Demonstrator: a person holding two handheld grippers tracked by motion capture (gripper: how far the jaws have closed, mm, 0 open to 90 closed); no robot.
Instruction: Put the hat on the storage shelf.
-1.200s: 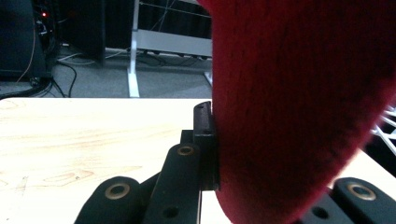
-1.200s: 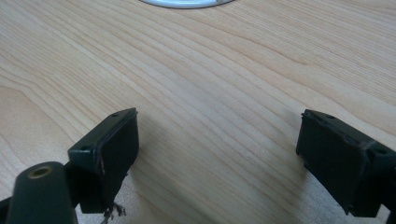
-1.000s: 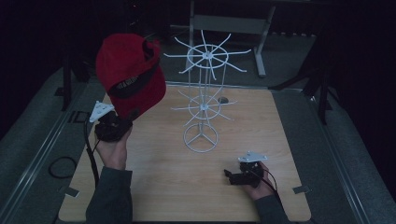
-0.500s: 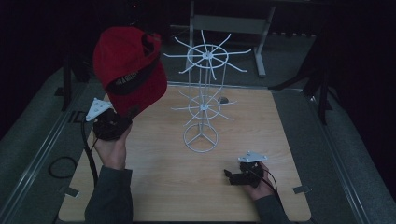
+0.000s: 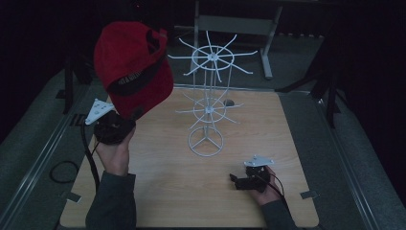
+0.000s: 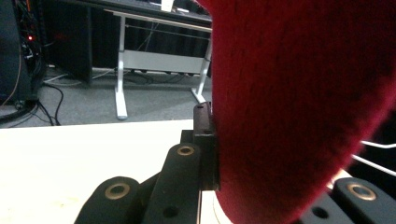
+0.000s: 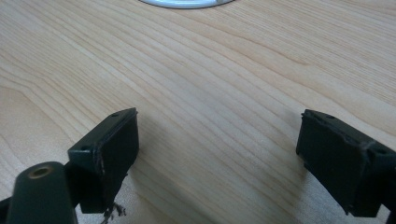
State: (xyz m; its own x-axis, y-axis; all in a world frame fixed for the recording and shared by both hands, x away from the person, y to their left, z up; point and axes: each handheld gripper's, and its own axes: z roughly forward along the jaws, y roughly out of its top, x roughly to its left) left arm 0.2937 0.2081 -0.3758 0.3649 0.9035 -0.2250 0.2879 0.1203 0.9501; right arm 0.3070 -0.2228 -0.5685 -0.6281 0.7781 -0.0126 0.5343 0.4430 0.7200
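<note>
A red cap (image 5: pixel 131 67) hangs in the air above the table's left edge, left of a white wire rack (image 5: pixel 209 110). My left gripper (image 5: pixel 130 116) is shut on the cap's lower edge from below. In the left gripper view the cap's red cloth (image 6: pixel 299 107) presses against one black finger (image 6: pixel 204 140) and hides the other fingertip. My right gripper (image 5: pixel 235 179) rests low on the wooden table (image 5: pixel 287 143) near its front right. It is open, and bare wood lies between its pads (image 7: pixel 116 140). The rack's round base (image 7: pixel 187 3) lies just ahead of it.
The rack stands mid-table with spokes at two levels, the upper ring (image 5: pixel 213 57) level with the cap. A white desk frame (image 5: pixel 234 24) stands beyond the table. A black cable (image 5: pixel 62 170) loops on the grey floor at the left. Metal rails run along both sides.
The left gripper has lifted the red cap slightly higher. The right gripper has stayed where it was on the table.
</note>
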